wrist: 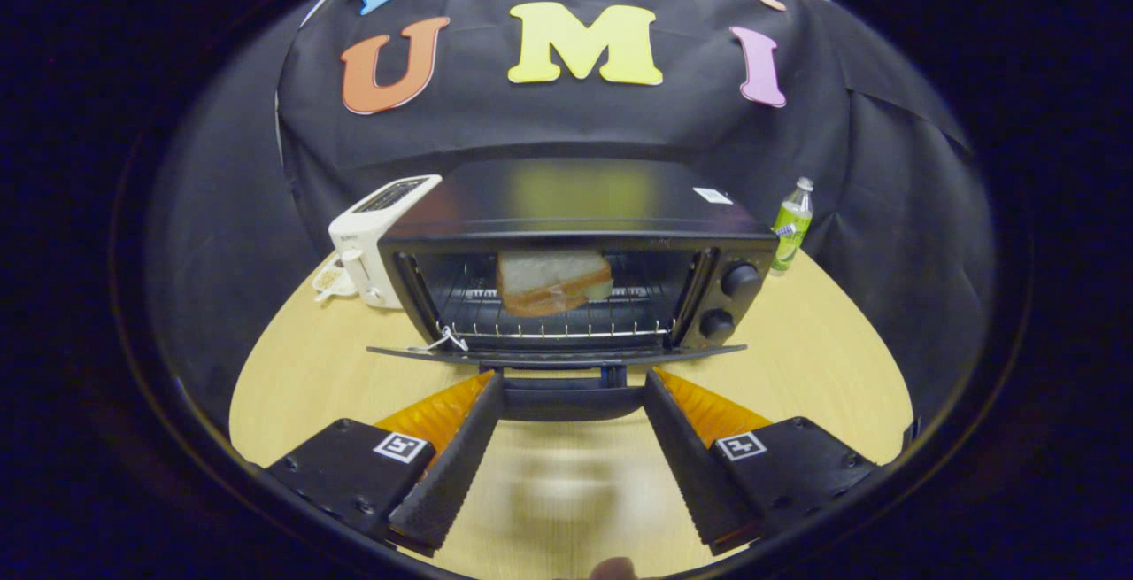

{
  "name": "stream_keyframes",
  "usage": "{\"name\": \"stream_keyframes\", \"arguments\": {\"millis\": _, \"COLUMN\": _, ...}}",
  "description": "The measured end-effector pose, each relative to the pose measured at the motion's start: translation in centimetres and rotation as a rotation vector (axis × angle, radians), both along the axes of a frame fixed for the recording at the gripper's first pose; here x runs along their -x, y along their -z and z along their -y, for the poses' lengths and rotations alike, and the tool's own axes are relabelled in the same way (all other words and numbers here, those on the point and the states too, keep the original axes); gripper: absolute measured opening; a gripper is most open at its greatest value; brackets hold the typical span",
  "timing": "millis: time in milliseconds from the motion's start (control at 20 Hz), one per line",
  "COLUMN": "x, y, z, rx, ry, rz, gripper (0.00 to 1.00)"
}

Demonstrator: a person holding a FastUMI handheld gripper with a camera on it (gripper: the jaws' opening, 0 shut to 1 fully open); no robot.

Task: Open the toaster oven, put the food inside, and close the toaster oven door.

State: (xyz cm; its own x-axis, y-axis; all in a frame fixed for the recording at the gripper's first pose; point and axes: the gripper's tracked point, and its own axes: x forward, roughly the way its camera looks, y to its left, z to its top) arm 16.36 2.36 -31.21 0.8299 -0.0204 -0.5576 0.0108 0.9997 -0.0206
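The desk [797, 359] is carrying the toaster oven [575, 252], whose door [558, 353] is lying fully open and flat so the rack is reachable. The sandwich [553, 282] is resting inside on that rack. The claw [574, 398] is standing wide and empty, its fingers flanking the door handle [574, 401], apparently aligning to lift the door shut.

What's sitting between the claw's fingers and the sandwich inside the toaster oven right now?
In the gripper view, the lowered oven door with its handle lies between the open claw and the sandwich, then the wire rack.
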Motion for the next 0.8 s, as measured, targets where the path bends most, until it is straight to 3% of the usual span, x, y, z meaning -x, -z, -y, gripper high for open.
{"name": "stream_keyframes", "arguments": {"millis": 200, "x": -1.9, "y": -1.1, "z": -0.3, "rx": -0.001, "ry": -0.02, "rz": 0.034, "gripper": 1.0}}
{"name": "stream_keyframes", "arguments": {"millis": 450, "x": -2.9, "y": -6.3, "z": -1.1, "rx": -0.028, "ry": -0.032, "rz": 0.111, "gripper": 1.0}}
{"name": "stream_keyframes", "arguments": {"millis": 800, "x": 0.9, "y": -20.9, "z": -0.8, "rx": -0.048, "ry": -0.047, "rz": 0.324, "gripper": 1.0}}
